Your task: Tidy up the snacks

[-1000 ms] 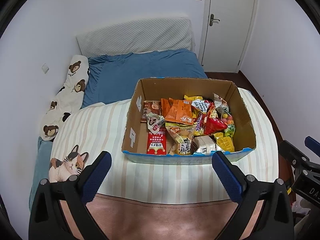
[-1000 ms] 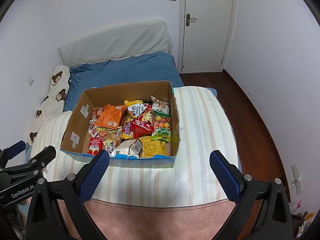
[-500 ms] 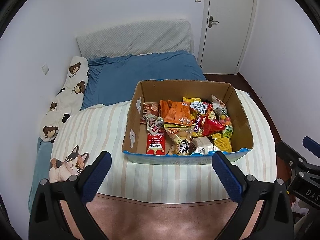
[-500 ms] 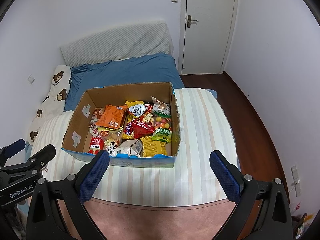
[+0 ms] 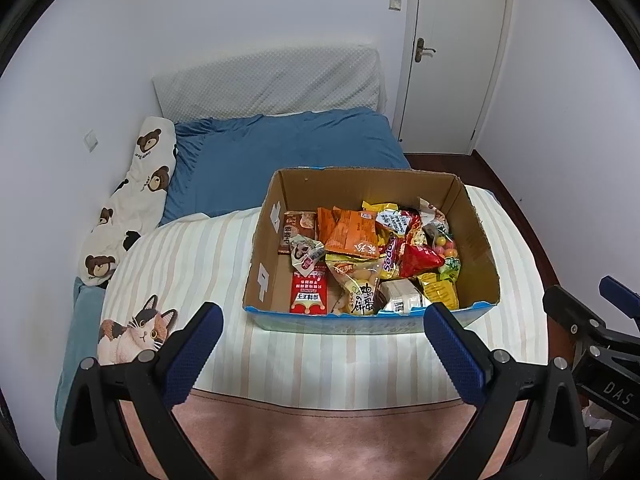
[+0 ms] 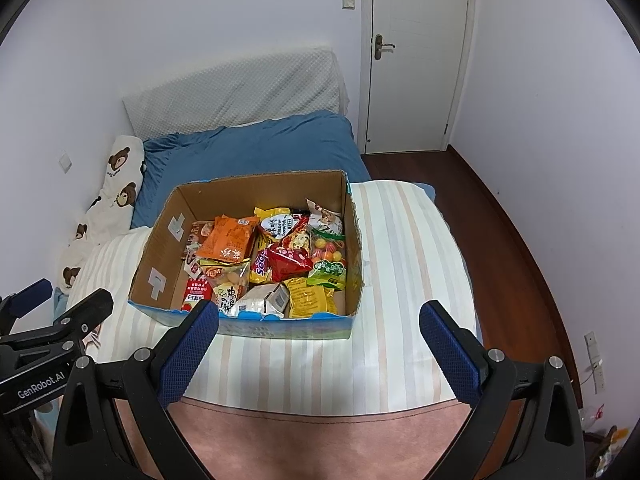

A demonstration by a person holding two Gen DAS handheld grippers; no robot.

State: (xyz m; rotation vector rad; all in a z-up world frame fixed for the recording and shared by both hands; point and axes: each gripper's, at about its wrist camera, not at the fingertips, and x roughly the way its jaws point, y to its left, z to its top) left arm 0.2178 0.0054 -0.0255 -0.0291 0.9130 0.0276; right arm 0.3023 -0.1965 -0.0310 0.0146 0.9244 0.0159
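Snacks [image 5: 370,258] lay heaped in the cardboard box [image 5: 260,276] on the bed [image 5: 192,248], straight ahead of my left gripper [image 5: 320,338] and ahead-left of my right gripper [image 6: 318,336], both fingers spread wide and empty, neither clearly nearer.

right gripper [image 6: 319,344]: jaws wide apart, holding nothing | cardboard box [image 6: 352,248] of snack packets [image 6: 276,256]: on striped blanket [image 6: 408,264], at 12 o'clock | left gripper [image 6: 44,308]: at 9 o'clock | door [image 6: 416,56]: at 1 o'clock
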